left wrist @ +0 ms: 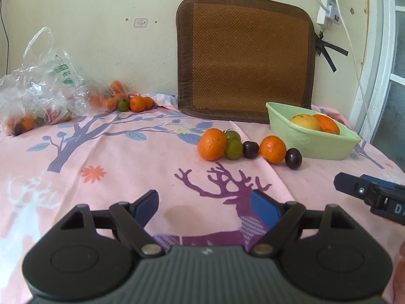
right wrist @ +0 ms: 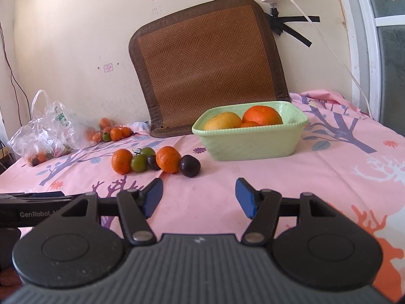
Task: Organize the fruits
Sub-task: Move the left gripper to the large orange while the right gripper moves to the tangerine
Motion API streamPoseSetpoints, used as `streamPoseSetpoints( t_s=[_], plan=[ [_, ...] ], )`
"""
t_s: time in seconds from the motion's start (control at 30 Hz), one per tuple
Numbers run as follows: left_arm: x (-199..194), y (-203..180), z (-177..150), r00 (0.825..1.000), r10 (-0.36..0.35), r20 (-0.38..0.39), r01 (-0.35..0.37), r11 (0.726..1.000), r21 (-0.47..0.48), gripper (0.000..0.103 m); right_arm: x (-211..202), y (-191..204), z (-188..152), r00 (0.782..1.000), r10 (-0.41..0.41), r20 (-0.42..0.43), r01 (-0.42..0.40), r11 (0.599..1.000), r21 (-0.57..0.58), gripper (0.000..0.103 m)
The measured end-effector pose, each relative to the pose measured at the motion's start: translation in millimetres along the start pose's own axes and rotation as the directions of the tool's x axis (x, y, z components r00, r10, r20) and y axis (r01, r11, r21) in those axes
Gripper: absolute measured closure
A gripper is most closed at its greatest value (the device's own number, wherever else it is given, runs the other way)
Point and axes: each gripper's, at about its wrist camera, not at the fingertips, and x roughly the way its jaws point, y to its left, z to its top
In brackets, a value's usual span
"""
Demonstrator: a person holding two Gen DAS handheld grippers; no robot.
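Green basket point(right wrist: 253, 141) holds few citrus; six-fruit row point(right wrist: 154, 162) left of it, bagged fruit point(right wrist: 43, 136) far left remain. Both jaws spread, empty.

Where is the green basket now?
In the right wrist view, the green basket sits on the pink cloth, in front of the brown mat, right of the fruit row.

A row of fruit point(right wrist: 154, 163) lies left of the basket point(right wrist: 250, 141); the bag point(right wrist: 48, 131) sits far left.
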Motion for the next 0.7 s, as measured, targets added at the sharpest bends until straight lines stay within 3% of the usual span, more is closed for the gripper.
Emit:
streamPoseSetpoints(
  t_s=[0.57,0.7],
  plan=[
    [3,12,1,0.998,-0.064,-0.001,0.064,0.996,-0.067,0.029,60,21,33,0.989,0.088,-0.123,-0.106,0.983,-0.152,0.039],
    [5,19,4,0.996,-0.091,-0.013,0.090,0.992,-0.090,0.030,70,39,38,0.990,0.084,-0.112,-0.110,0.960,-0.256,0.040]
  ],
)
